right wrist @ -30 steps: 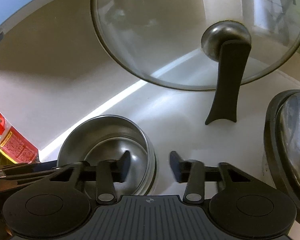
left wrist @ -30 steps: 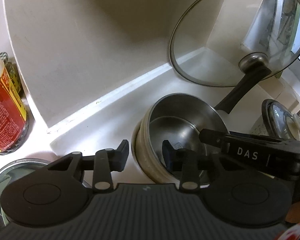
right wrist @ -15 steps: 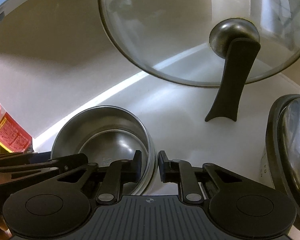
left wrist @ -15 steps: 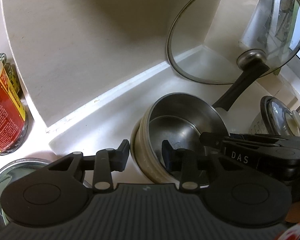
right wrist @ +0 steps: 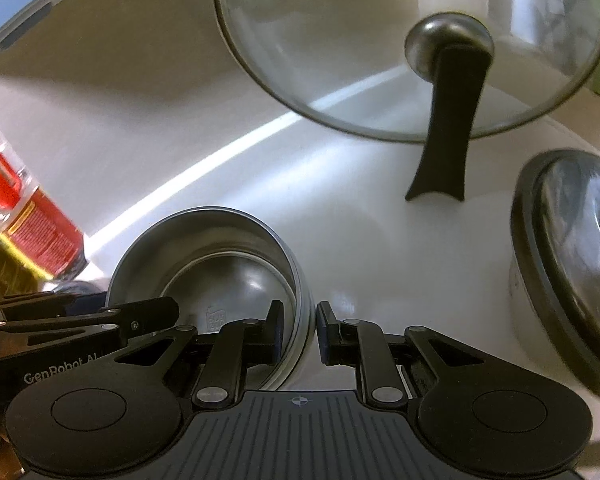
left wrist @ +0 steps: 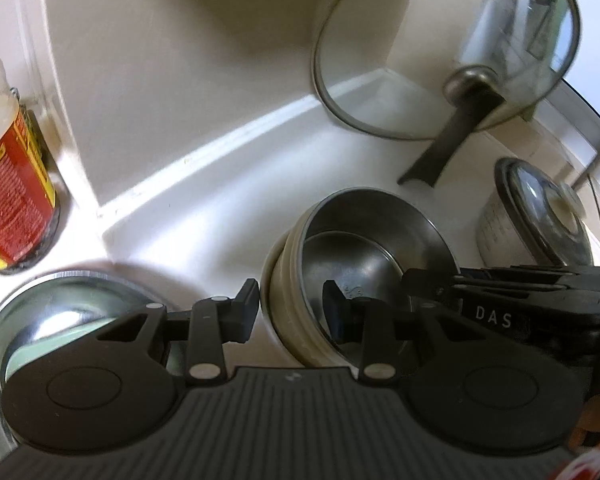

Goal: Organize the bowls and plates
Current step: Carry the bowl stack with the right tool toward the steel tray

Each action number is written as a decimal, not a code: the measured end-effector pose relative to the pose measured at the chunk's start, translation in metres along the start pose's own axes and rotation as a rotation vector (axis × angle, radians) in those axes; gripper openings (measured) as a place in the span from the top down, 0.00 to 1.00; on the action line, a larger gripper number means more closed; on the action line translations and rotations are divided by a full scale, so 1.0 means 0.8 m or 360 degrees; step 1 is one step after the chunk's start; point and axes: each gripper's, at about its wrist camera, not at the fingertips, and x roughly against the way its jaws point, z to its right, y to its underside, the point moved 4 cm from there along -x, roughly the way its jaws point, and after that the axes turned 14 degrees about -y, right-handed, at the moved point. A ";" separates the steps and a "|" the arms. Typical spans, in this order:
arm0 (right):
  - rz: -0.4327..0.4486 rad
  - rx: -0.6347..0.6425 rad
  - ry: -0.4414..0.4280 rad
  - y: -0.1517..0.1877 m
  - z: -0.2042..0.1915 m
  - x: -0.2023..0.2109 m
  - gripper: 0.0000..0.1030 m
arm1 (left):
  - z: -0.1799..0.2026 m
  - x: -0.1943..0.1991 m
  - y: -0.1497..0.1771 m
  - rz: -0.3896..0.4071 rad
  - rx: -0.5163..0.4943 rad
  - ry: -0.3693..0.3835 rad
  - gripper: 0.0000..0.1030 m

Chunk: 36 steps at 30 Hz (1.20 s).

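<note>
Both of your tongs straddle the rim of the steel bowl stack: the left tongs (left wrist: 290,306) pinch its near-left wall, one pad outside on the cream outer bowl (left wrist: 278,304), one inside. The right tongs (right wrist: 298,332) have just been closing and now pinch the opposite wall of the steel bowl (right wrist: 220,276). The stack sits on the white surface (right wrist: 360,248), directly ahead of both tongs. Expect it light, rigid and slick; the nested bowls could slide apart, so grip the rim squarely and lift level.

Steel bowl (left wrist: 364,248) before leaning glass lid (left wrist: 420,52), bottle (left wrist: 12,184) left.
</note>
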 end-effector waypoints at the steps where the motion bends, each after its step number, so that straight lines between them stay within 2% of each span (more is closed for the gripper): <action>1: -0.0006 0.0002 -0.0002 0.005 -0.001 0.003 0.83 | 0.000 0.004 0.005 -0.0005 -0.0009 0.0007 0.70; 11: -0.0055 -0.0038 -0.0020 0.061 -0.014 0.048 0.83 | 0.001 0.048 0.059 -0.0042 -0.0086 0.0077 0.70; 23: -0.0127 -0.0066 -0.0031 0.125 -0.034 0.091 0.83 | 0.008 0.094 0.115 -0.0068 -0.0218 0.0101 0.70; 29: -0.0155 -0.0082 -0.0050 0.142 -0.040 0.105 0.83 | 0.004 0.108 0.133 -0.0092 -0.0207 0.0118 0.70; 36: -0.0167 -0.0105 -0.0065 0.141 -0.042 0.109 0.82 | -0.003 0.103 0.132 -0.0136 -0.0165 0.0137 0.68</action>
